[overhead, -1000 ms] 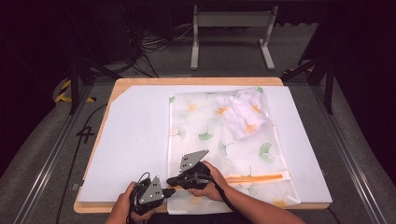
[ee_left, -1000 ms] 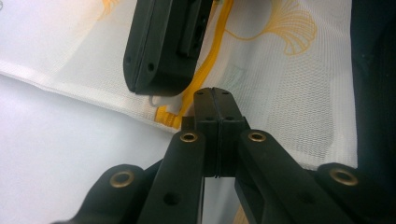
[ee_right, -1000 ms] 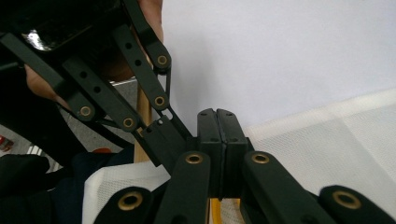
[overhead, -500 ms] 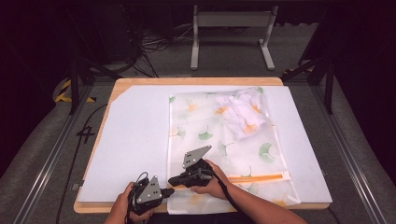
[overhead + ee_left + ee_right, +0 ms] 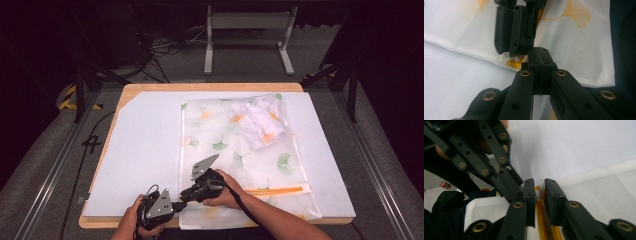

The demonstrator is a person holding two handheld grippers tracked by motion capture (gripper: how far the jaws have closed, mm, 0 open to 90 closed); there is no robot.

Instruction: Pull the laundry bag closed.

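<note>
A white mesh bag [image 5: 235,150] printed with ginkgo leaves lies flat on the board, with an orange zipper [image 5: 275,190] along its near edge. Both grippers meet at its near left corner. My left gripper [image 5: 179,202] [image 5: 540,53] is shut on the bag's hem [image 5: 574,45] beside the zipper's end [image 5: 515,63]. My right gripper [image 5: 185,194] [image 5: 539,192] faces it. Its jaws have just been opening and stand a little apart, with the small zipper pull [image 5: 539,188] between them and the orange zipper [image 5: 544,225] running below.
A crumpled white garment [image 5: 262,120] sits inside the bag's far right part. The bag rests on a white board [image 5: 145,150] laid over a wooden table [image 5: 210,87]. A metal stand [image 5: 245,35] and cables are on the floor beyond.
The right hand has shifted slightly at the bag's near corner. The left hand has stayed put.
</note>
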